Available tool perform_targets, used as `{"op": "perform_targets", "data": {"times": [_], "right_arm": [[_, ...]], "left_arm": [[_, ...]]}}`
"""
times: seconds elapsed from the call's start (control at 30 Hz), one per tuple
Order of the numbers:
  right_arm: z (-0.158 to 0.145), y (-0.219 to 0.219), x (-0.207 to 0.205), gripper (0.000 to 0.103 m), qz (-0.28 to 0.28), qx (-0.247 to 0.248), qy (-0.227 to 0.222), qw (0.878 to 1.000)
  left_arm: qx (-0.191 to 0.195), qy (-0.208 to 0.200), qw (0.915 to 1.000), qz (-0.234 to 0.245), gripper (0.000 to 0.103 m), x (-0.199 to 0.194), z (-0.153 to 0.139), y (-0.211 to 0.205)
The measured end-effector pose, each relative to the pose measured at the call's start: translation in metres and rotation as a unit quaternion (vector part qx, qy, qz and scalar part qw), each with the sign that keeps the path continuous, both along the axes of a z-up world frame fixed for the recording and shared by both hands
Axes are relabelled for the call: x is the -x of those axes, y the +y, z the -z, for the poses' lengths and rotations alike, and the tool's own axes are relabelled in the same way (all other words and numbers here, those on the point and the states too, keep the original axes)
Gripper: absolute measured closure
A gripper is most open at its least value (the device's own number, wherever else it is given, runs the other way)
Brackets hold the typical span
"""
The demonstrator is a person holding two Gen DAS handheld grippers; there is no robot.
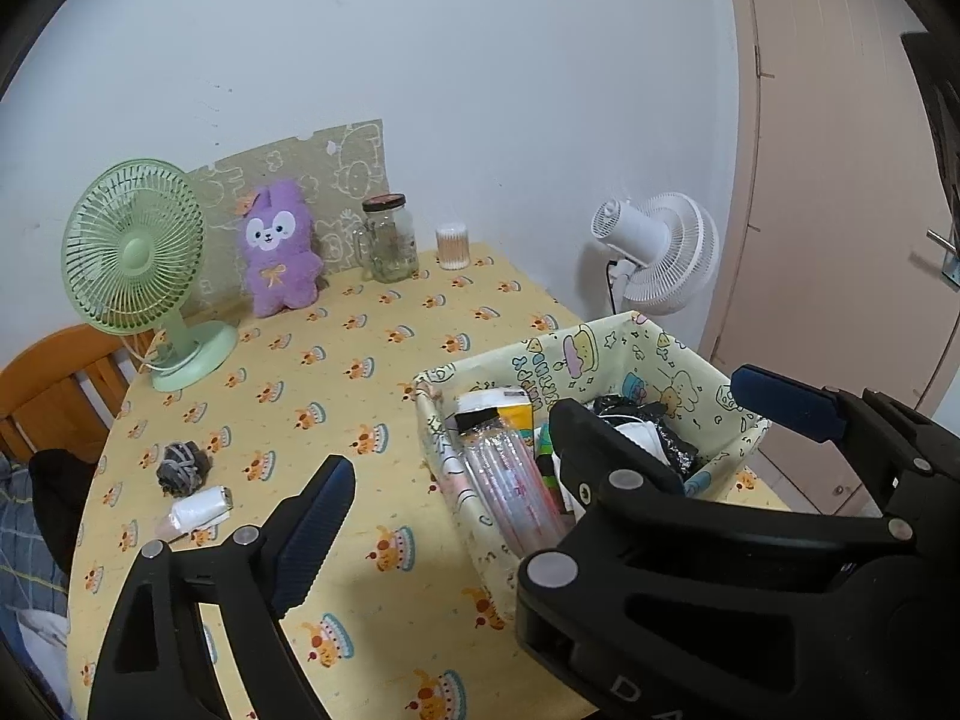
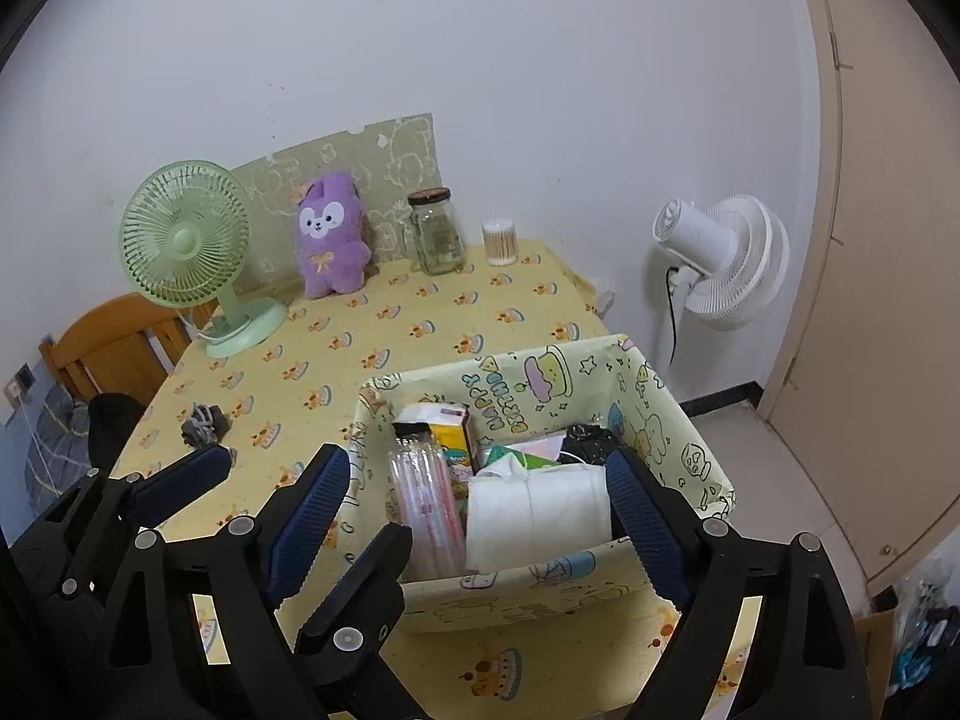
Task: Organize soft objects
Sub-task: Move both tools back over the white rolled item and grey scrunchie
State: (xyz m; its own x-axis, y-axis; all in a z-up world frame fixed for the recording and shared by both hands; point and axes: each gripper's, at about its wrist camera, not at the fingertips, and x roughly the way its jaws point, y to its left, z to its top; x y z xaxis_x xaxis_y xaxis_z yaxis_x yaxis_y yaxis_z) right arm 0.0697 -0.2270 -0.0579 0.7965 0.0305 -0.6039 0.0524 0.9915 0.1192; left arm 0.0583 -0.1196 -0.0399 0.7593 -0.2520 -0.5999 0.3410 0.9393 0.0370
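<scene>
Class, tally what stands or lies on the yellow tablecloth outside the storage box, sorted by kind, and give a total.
Desk fans: 1, green desk fan
Plush toys: 1, purple plush toy
Containers: 2, glass jar, cotton swab tub
Small soft bundles: 2, grey bundle, white roll
Total: 6

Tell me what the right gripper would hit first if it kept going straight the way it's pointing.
Probably the white folded cloth in the fabric storage bin, directly between the open right gripper fingers; depth is uncertain.

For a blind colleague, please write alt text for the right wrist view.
The open right gripper hangs over a patterned fabric bin holding a white cloth roll and packets. Behind, on the yellow tablecloth, stand a green fan, purple plush and jar.
</scene>
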Motion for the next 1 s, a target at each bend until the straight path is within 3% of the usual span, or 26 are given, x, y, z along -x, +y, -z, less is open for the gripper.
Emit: {"op": "perform_targets", "data": {"times": [0.53, 1.0], "right_arm": [[-0.015, 0.032, 0.010, 0.003, 0.004, 0.011, -0.022, 1.000], [-0.016, 0.077, 0.002, 0.002, -0.012, 0.014, -0.025, 1.000]], "left_arm": [[0.003, -0.022, 0.9995, -0.024, 0.011, 0.009, -0.012, 0.034], [0.012, -0.027, 0.9985, -0.046, 0.011, 0.005, -0.011, 0.077]]}}
